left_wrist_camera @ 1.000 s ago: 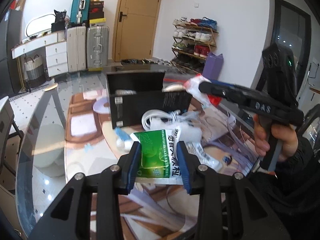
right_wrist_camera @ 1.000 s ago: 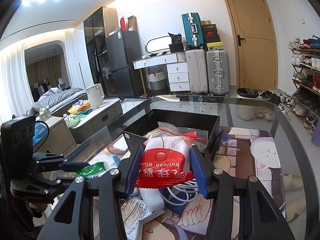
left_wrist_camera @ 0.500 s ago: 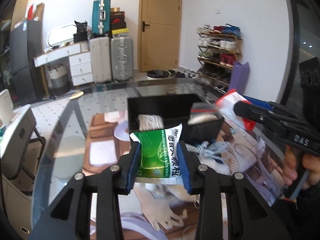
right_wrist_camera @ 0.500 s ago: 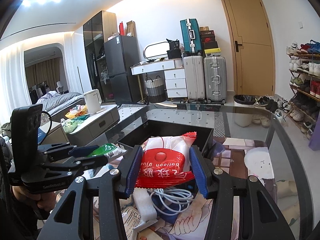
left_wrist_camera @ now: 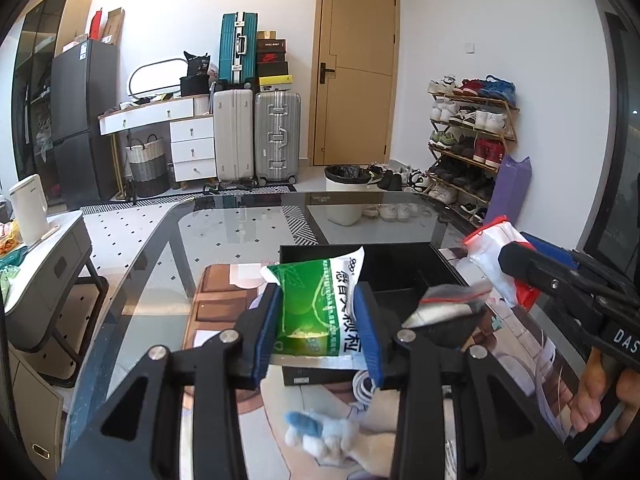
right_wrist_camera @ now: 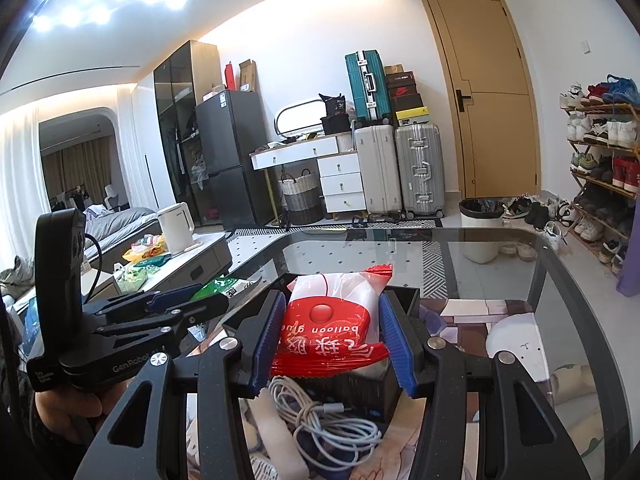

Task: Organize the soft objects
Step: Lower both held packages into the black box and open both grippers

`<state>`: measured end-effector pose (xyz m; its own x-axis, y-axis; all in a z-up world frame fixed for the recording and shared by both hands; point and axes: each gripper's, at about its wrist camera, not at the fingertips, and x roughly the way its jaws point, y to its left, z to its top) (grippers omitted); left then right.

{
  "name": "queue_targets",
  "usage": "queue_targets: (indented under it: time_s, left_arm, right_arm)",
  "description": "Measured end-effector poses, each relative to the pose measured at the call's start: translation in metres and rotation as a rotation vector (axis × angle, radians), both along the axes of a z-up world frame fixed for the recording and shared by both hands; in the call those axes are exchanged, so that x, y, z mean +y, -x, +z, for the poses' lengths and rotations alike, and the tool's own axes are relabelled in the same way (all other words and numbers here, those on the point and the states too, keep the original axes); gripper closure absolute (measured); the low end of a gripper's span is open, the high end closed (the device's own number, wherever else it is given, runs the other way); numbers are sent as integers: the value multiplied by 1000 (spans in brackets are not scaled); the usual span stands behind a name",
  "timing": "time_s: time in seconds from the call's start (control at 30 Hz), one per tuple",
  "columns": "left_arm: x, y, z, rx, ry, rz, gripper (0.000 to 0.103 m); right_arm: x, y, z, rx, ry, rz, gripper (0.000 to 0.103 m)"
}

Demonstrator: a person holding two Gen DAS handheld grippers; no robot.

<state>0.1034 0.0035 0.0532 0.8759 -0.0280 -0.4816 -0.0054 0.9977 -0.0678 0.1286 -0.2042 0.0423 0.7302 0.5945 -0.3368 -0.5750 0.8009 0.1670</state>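
Green crinkly sachet (left_wrist_camera: 316, 308) sat clamped in the left hand-held gripper (left_wrist_camera: 318, 328); only the right view showed the right hand-held gripper (right_wrist_camera: 330, 332) pinching a glossy red-and-white packet (right_wrist_camera: 332, 320) above coiled white cable (right_wrist_camera: 324, 424).

White walls, tan door (left_wrist_camera: 356, 76), suitcases (left_wrist_camera: 256, 136), shoe rack (left_wrist_camera: 472, 136), black fridge (right_wrist_camera: 230, 156).

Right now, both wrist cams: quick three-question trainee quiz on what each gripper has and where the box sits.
1. True or false: the left gripper is shut on the green sachet.
2. What does the right gripper hold? A) white cable B) red-and-white balloon glue packet C) blue plush
3. Fill in: the black box sits on a ____ table.

Key: 1 true; 2 B; 3 glass.
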Motion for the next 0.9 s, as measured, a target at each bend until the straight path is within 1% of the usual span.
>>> queue_targets:
  time_s: [0.27, 0.47, 0.53, 0.57, 0.6, 0.63, 0.67, 0.73, 0.77, 0.8, 0.87, 0.9]
  left_arm:
    - [-6, -30, -2, 17, -9, -17, 66]
    - [-12, -48, -9, 43, -8, -34, 64]
    - [-14, -50, -11, 54, -10, -42, 58]
    - [-15, -50, -11, 57, -15, -44, 52]
    - [-16, -50, -12, 57, -20, -47, 43]
    - [-18, -49, -11, 56, -23, -50, 39]
    - [-19, -48, -12, 55, -26, -52, 39]
    - [-19, -44, -12, 58, -39, -54, 32]
    - [-19, -42, -13, 59, -44, -51, 21]
    - [-19, -39, -12, 53, -48, -44, 13]
    - [-18, -34, -11, 40, -45, -42, 10]
    - [-17, -31, -10, 42, -45, -46, 6]
  right_arm:
    - [13, -25, -4, 33, 13, -2, 54]
    - [16, -40, -2, 23, 16, -36, 52]
    - [13, -42, -1, 26, 6, -43, 49]
    - [11, -43, -1, 26, 7, -47, 43]
    - [9, -42, -2, 26, 10, -56, 38]
    - [7, -42, -2, 27, 9, -59, 35]
    - [4, -42, -2, 30, 5, -59, 31]
    - [0, -40, -3, 38, 5, -65, 23]
    - [-2, -38, -4, 40, 1, -68, 17]
    - [-5, -37, -5, 45, -3, -71, 12]
    - [-8, -33, -9, 56, -4, -78, 6]
    - [-10, -31, -10, 67, -1, -80, 4]
